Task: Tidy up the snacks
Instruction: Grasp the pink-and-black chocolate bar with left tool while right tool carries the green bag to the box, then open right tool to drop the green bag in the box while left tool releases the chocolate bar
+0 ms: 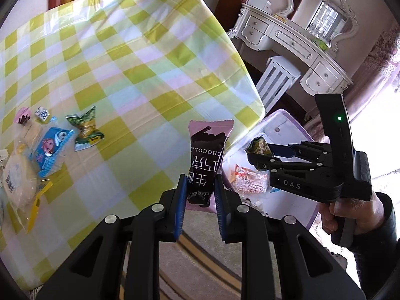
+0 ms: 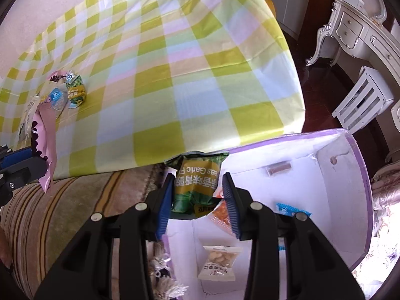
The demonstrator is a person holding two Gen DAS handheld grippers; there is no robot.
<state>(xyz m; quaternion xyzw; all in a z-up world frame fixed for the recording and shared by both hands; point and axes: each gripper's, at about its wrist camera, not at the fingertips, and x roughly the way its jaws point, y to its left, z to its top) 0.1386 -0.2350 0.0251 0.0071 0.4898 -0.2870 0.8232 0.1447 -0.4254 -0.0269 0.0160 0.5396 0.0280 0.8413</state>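
Observation:
My left gripper [image 1: 200, 200] is shut on a pink chocolate packet [image 1: 205, 160] and holds it in the air beyond the table's near right edge. My right gripper [image 2: 197, 197] is shut on a green garlic-pea packet [image 2: 197, 182] over the white box [image 2: 355, 165] with the purple rim. In the left wrist view the right gripper [image 1: 252, 155] hangs over that box [image 1: 282, 120]. Several snacks lie at the table's left: a green packet [image 1: 86, 130], a blue packet [image 1: 50, 150] and a pale bag [image 1: 17, 182].
The checked tablecloth [image 1: 130, 70] covers the table. The box holds a nut packet [image 2: 220, 262], an orange packet [image 2: 221, 212] and a blue packet [image 2: 292, 208]. A striped rug [image 2: 75, 200] lies below. A white dresser [image 1: 295, 47] and stool [image 1: 277, 80] stand behind.

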